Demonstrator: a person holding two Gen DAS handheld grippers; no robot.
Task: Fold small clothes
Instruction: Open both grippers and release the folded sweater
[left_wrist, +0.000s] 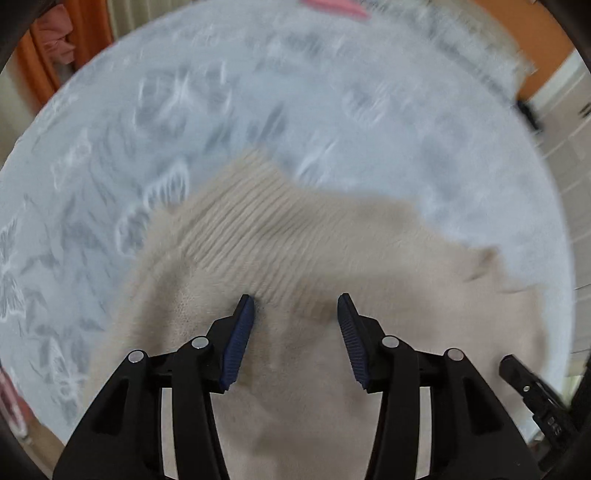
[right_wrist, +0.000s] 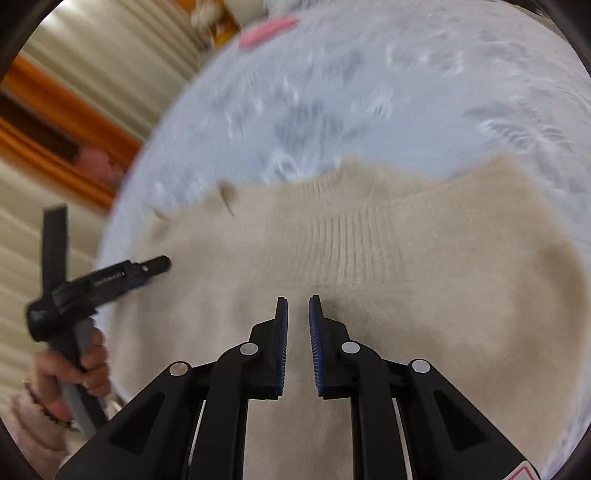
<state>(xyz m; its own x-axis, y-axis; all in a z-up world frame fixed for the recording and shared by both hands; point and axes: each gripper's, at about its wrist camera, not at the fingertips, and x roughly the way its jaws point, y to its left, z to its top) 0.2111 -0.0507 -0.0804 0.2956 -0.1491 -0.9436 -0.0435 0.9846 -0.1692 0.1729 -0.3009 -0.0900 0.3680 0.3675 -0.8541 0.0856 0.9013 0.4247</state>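
A beige knit sweater with a ribbed band lies on a pale blue patterned cloth. My left gripper is open just above the sweater, its fingers either side of the ribbed band's end, nothing held. In the right wrist view the sweater fills the lower half, ribbed band in the middle. My right gripper hovers over it with a narrow gap between its fingers and nothing between them. The left gripper also shows in the right wrist view, held in a hand at the sweater's left edge.
A pink item lies at the far side of the blue cloth, also in the left wrist view. Orange wooden furniture and beige ribbed wall panels stand to the left. Both views are motion-blurred.
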